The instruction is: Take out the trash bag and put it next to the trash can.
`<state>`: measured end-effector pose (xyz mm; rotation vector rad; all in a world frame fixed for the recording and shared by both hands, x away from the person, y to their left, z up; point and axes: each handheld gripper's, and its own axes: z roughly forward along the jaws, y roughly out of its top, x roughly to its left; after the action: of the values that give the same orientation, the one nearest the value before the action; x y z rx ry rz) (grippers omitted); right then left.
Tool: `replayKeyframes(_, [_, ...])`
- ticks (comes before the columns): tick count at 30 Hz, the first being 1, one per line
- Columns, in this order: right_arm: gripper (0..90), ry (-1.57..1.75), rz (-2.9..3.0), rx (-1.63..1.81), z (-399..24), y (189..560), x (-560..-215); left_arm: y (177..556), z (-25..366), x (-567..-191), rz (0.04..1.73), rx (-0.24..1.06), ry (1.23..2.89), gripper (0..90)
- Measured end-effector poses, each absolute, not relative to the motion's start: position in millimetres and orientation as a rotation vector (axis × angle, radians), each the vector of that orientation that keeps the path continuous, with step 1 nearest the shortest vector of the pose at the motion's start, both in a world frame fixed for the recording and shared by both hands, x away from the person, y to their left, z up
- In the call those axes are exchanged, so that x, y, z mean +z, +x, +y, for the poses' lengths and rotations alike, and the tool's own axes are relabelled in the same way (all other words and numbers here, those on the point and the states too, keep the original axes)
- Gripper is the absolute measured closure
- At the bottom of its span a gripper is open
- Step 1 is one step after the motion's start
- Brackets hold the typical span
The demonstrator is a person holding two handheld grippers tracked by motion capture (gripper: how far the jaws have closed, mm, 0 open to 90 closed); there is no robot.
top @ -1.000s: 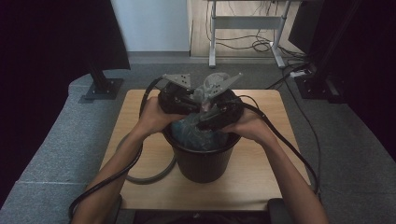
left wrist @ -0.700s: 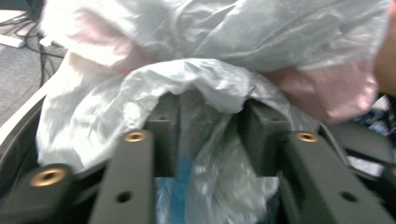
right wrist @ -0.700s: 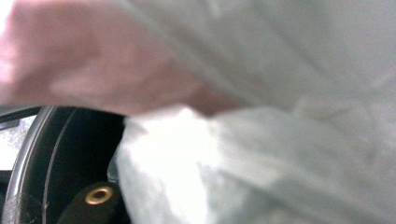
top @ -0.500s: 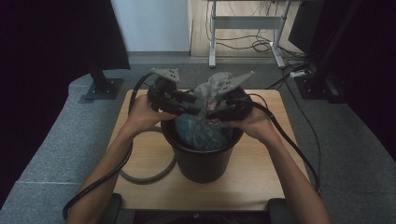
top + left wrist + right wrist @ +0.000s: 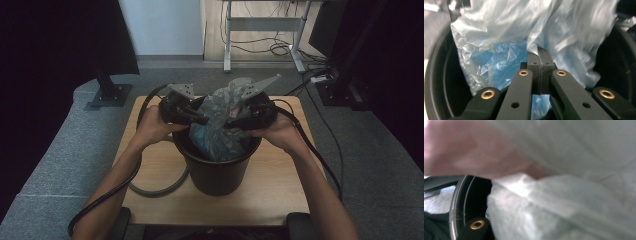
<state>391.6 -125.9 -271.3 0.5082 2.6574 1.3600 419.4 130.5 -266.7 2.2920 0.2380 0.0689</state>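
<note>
Both grippers work at the rim of the black bucket (image 5: 216, 165) in the high view: left gripper (image 5: 200, 120) and right gripper (image 5: 231, 122) flank the plastic bag (image 5: 220, 125), which bulges above the rim, 1 part inside. Left gripper view: jaws clenched on a bag (image 5: 544, 32) fold over the bucket (image 5: 439, 82). Right gripper view: plastic (image 5: 564, 205) hides the jaws; state cannot be determined. Judgement: bag partly lifted, removal incomplete.

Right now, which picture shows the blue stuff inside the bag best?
The left gripper view: blue plastic shows sharply through the clear bag. The high view shows a small blue patch; the right gripper view is blurry bag.
</note>
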Motion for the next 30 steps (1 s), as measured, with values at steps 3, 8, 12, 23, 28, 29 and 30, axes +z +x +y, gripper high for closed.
replayKeyframes(3, [49.2, 0.476, 2.707, 1.342, -114, 392, -278, 415, 128, -259, 0.205, 0.063, 2.249, 89.9])
replayKeyframes(8, [34.4, 0.459, 2.683, 1.37, -98, 390, -283, 411, 114, -257, 0.151, 0.016, 2.224, 89.9])
replayKeyframes(12, [53.2, 0.424, 2.697, 1.318, -91, 388, -282, 408, 103, -259, 0.126, 0.023, 2.241, 89.8])
replayKeyframes(23, [77.4, 0.42, 2.711, 1.27, -97, 389, -282, 415, 114, -252, 0.264, 0.065, 2.27, 49.7])
replayKeyframes(28, [77.7, 0.443, 2.703, 1.262, -104, 392, -278, 418, 128, -249, 0.305, 0.077, 2.259, 37.3])
replayKeyframes(29, [77.7, 0.445, 2.699, 1.262, -106, 392, -277, 418, 130, -249, 0.31, 0.089, 2.26, 36.0])
replayKeyframes(30, [77.7, 0.454, 2.693, 1.263, -108, 393, -275, 417, 134, -250, 0.318, 0.102, 2.256, 34.6])
